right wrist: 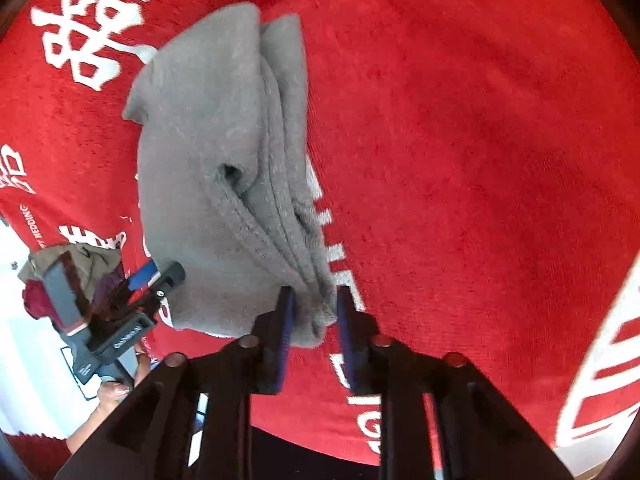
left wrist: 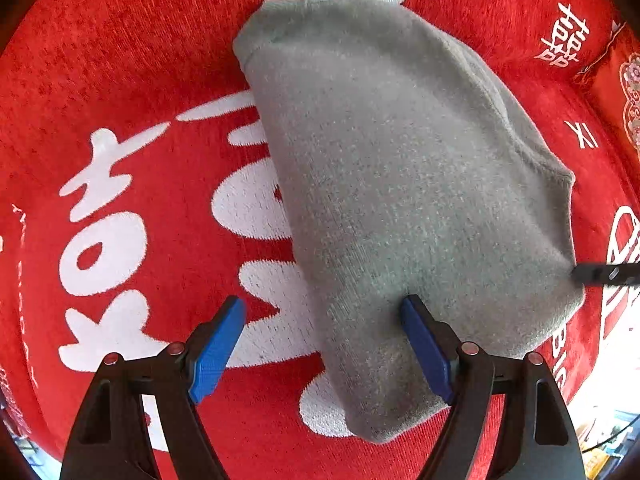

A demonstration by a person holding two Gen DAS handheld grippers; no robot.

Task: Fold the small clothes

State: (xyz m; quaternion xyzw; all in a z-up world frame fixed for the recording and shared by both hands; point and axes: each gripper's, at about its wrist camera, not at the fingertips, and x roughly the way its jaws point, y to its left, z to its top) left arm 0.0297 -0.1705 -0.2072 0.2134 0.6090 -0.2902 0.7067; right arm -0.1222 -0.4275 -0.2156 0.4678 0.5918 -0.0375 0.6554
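A: Between our right gripper's (right wrist: 312, 312) pads sits the bunched corner of the grey garment (right wrist: 224, 168); they pinch its stacked edges.

B: And our left gripper (left wrist: 322, 344) hangs spread wide over the near end, one pad on the cloth, gripping nothing.

A: We judge the fold nearly made. We should keep every layer in the pinch and lay the corner down square.

B: Farther out, it lies folded on the red cloth (left wrist: 120, 60), thick and fuzzy, edges doubled, a small pucker mid-panel.
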